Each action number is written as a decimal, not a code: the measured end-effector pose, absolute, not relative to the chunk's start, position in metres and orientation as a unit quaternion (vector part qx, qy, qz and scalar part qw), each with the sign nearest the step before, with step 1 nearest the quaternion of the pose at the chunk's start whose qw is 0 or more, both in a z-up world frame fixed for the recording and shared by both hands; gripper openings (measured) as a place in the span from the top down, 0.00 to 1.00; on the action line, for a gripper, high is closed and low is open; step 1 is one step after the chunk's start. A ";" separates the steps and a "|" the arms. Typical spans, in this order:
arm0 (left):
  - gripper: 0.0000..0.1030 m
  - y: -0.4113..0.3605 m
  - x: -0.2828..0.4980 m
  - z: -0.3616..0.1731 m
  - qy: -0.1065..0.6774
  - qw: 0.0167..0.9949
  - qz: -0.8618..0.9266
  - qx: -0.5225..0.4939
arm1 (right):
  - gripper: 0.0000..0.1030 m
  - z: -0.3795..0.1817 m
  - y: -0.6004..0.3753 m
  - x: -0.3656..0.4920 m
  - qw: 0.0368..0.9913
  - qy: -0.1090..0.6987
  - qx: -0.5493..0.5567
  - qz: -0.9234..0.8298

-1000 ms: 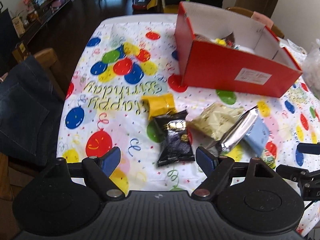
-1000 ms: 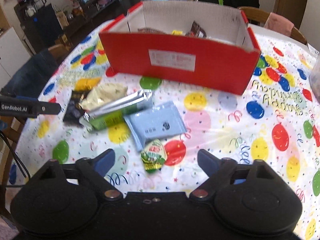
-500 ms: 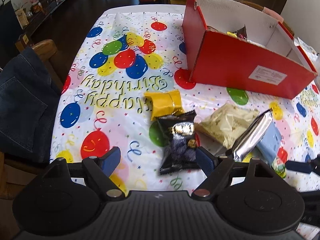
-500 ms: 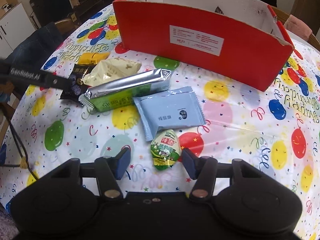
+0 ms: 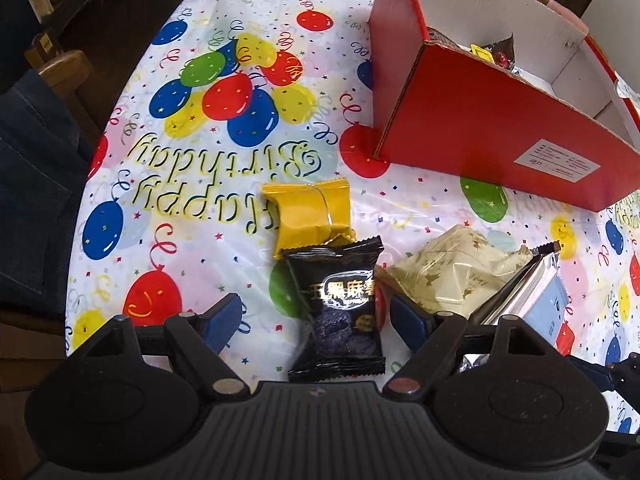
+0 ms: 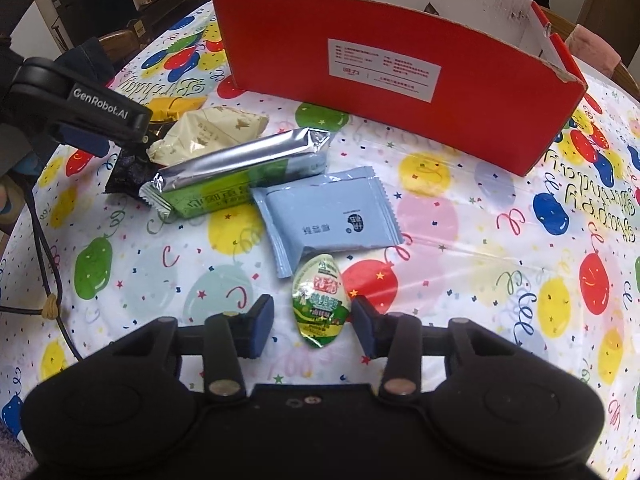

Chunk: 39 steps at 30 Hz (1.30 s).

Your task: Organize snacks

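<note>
My left gripper [image 5: 316, 314] is open, low over the table, with a black snack packet [image 5: 338, 306] lying between its fingers. A yellow packet [image 5: 310, 212] lies just beyond it, a cream packet [image 5: 452, 276] to the right. My right gripper [image 6: 313, 320] is open around a small green egg-shaped packet [image 6: 320, 300], its fingers close on both sides but apart from it. Beyond lie a light-blue packet [image 6: 332, 216] and a silver-green bar [image 6: 240, 176]. The red box [image 6: 400, 84] stands behind, with several snacks inside [image 5: 496, 50].
The table has a birthday balloon tablecloth [image 5: 224, 92]. A chair with dark denim cloth [image 5: 36, 184] stands at the left edge. The left gripper's body [image 6: 80, 108] and a cable [image 6: 44, 272] show at the left of the right wrist view.
Both grippers have moved forward and down. The black packet now lies between the left fingers. The right fingers have narrowed around the green packet.
</note>
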<state>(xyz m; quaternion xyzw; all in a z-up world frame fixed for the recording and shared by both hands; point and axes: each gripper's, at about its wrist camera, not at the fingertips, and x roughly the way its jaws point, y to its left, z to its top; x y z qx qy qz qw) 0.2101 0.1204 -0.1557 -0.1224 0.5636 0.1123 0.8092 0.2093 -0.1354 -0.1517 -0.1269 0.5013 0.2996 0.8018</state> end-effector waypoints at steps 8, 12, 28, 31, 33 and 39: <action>0.49 0.124 0.210 -0.161 0.578 0.796 0.105 -0.142 | 0.74 -0.150 -0.141 0.209 0.805 0.501 -0.117 0.294; 0.60 0.124 0.208 -0.161 0.581 0.795 0.102 -0.145 | 0.79 -0.148 -0.141 0.207 0.809 0.496 -0.116 0.295; 0.66 0.138 0.176 -0.153 0.567 0.795 0.097 -0.194 | 0.95 -0.141 -0.155 0.198 0.818 0.491 -0.082 0.288; 0.66 0.139 0.168 -0.150 0.564 0.796 0.094 -0.201 | 0.97 -0.138 -0.159 0.196 0.821 0.489 -0.071 0.287; 0.67 0.141 0.164 -0.150 0.563 0.795 0.094 -0.205 | 0.98 -0.137 -0.161 0.196 0.822 0.488 -0.065 0.286; 0.67 0.143 0.153 -0.148 0.562 0.794 0.088 -0.217 | 1.00 -0.132 -0.163 0.193 0.822 0.485 -0.056 0.292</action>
